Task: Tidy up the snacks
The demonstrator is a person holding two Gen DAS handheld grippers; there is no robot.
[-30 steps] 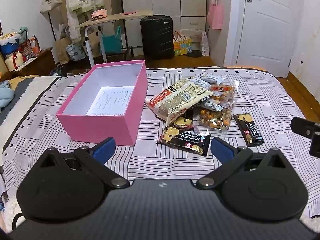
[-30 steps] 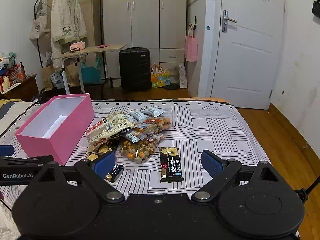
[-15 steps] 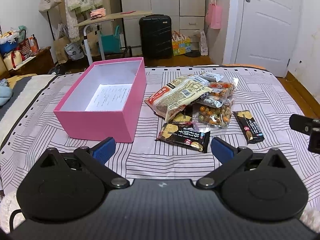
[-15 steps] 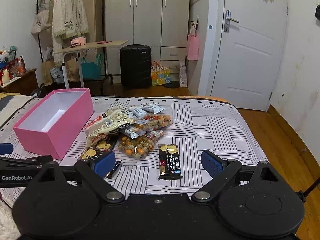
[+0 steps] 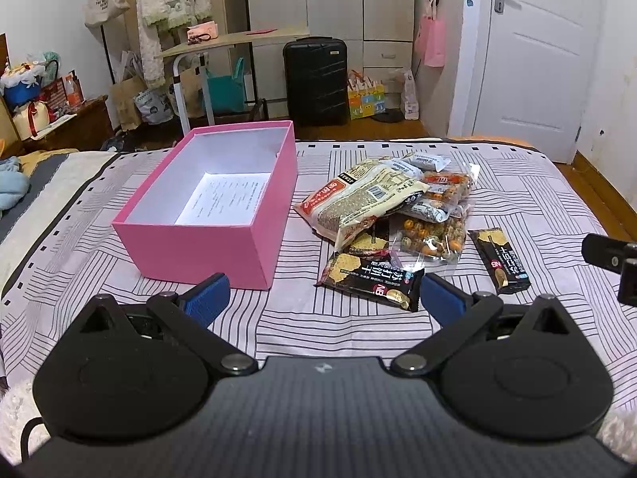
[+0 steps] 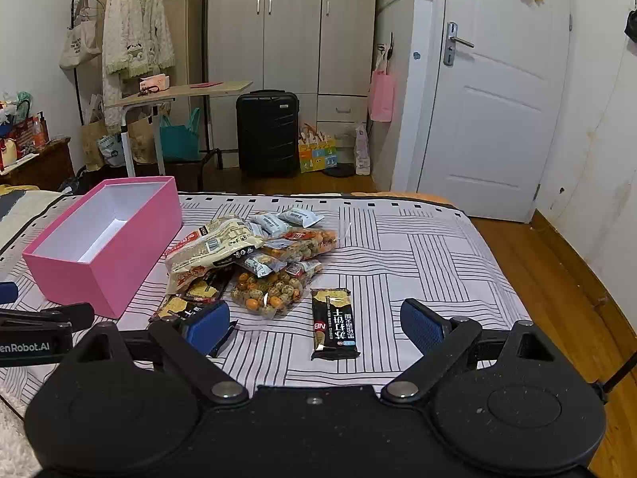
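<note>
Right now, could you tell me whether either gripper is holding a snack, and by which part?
Nothing is held: the left gripper and right gripper both stand open above the bedspread.

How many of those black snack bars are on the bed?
3 visible: one alone right of the pile, one at the pile's near edge, one half under the big beige bag. More may be hidden underneath.

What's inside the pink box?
Only a white printed sheet lies flat on the bottom of the pink box; no snacks are in it. The near wall hides the nearest strip of the floor.
</note>
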